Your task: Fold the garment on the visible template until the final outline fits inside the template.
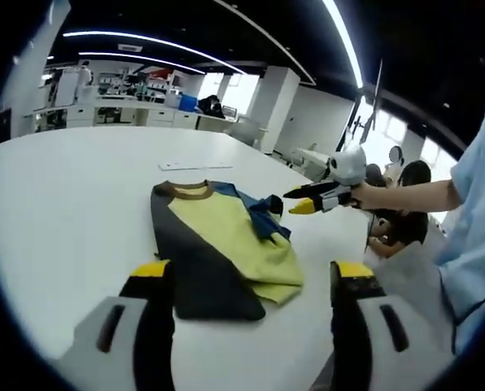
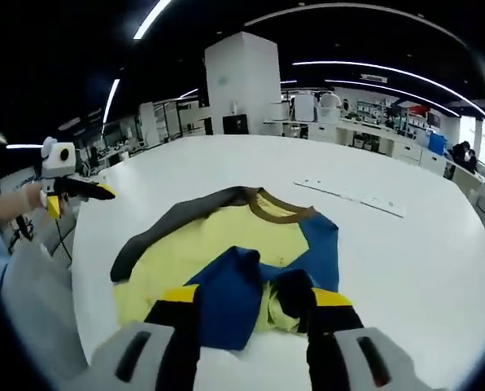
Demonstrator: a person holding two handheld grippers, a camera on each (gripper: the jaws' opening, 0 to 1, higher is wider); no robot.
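A T-shirt (image 1: 226, 236) with a yellow front, brown collar, dark grey left side and blue right side lies partly folded on the white table (image 1: 63, 204). My left gripper (image 1: 251, 273) is open just short of its hem, jaws wide apart with nothing between them. My right gripper (image 1: 298, 201), held by a hand, hovers beside the crumpled blue sleeve (image 1: 267, 213) with its tips slightly apart. In the right gripper view the shirt (image 2: 218, 240) spreads ahead, and the blue sleeve (image 2: 226, 301) lies under and between the parted jaws of my right gripper (image 2: 252, 297). The left gripper (image 2: 84, 191) hangs past the table's left edge.
A thin white strip (image 1: 195, 166) (image 2: 352, 198) lies flat on the table beyond the collar. A person's light blue sleeve and body (image 1: 478, 220) stand at the right table edge, and someone sits behind it (image 1: 397, 228). White benches and cabinets (image 1: 128, 110) line the far room.
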